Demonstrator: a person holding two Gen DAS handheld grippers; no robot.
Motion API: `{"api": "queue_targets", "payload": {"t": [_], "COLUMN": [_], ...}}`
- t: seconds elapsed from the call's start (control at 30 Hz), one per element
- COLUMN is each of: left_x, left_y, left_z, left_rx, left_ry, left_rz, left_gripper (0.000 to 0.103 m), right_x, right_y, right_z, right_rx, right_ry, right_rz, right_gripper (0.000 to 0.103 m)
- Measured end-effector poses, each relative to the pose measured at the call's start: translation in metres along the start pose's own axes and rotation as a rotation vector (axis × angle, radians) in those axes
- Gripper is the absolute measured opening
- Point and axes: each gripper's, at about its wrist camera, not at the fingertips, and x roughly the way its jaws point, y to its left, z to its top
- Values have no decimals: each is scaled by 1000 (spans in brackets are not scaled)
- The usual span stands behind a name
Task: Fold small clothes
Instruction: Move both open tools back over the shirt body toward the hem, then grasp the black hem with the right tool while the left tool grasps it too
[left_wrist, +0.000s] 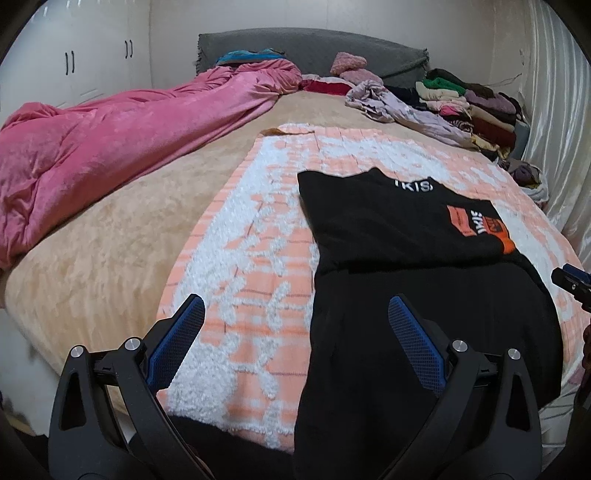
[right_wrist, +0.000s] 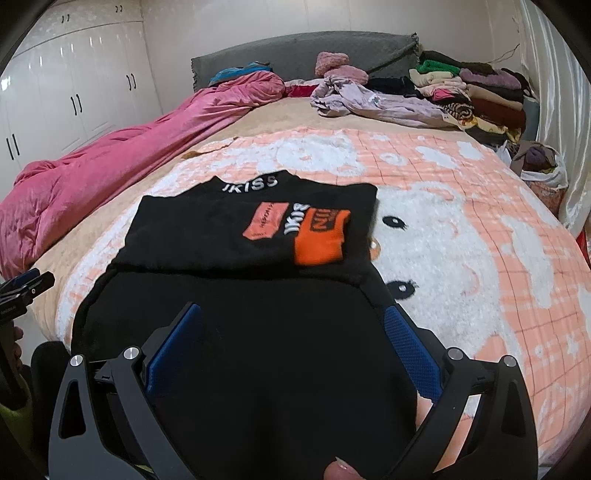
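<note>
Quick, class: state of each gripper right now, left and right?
Left gripper: open, holding nothing, above the black top's left edge.
Right gripper: open, holding nothing, above the top's near half.

Each hand-held gripper (left_wrist: 295, 317) (right_wrist: 293, 325) has black curved arms, silver round screws and blue textured finger pads (left_wrist: 417, 341).

Matt black cloth garment (right_wrist: 236, 236), fluffy blanket (right_wrist: 461, 236)

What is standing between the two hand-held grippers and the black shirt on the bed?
Nothing visible. The left hand-held gripper and the right hand-held gripper are both open just above the black shirt, which lies alone on the pink blanket.
</note>
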Motion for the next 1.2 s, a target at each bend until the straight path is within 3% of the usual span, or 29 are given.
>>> {"api": "queue_targets", "payload": {"t": [0.47,0.73,1.2], "left_x": [4,17,35], "left_y": [1,-3,-20], "left_z": [-21,-41,-64], "left_rx": [2,-5,35], "left_ry": [67,149,246], "left_rz": [-15,-66,-82], "left_gripper": [93,93,93], "right_x": [-14,-21,-26], "right_y": [-24,-38,-62], "right_z": [-29,-52,-94], "right_rx": [21,24,57], "right_ry": [46,97,192], "right_rz": [-40,-72,-44], "right_gripper": [99,99,98]}}
